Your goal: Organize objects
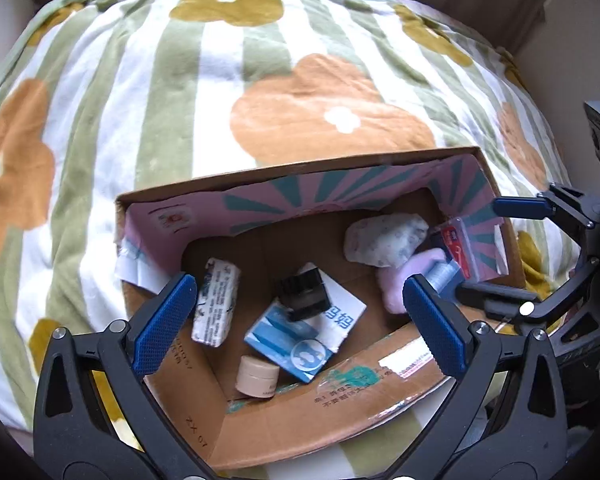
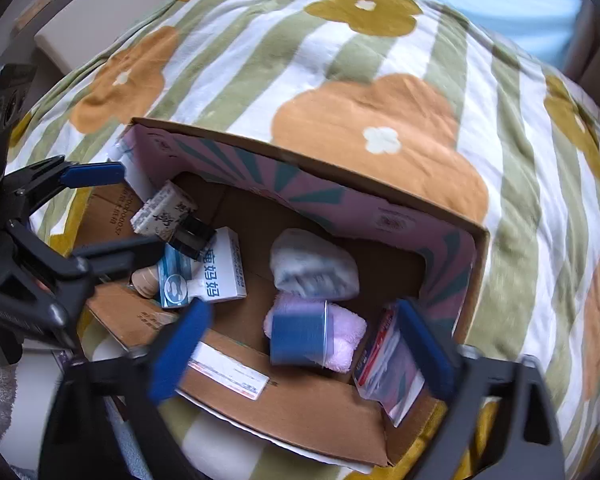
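Left tongs [image 1: 300, 320] and right tongs [image 2: 300, 344], both agape and empty above open brown cardboard box [image 1: 300, 420]: risk of toppling small black-capped ink bottle [image 1: 302, 294] at 12 o'clock of cream round jar [image 1: 257, 376].

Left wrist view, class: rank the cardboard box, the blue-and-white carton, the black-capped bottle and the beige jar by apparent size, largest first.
1. Cardboard box
2. Blue-and-white carton
3. Black-capped bottle and beige jar: these look alike in size, so no ranking between them.
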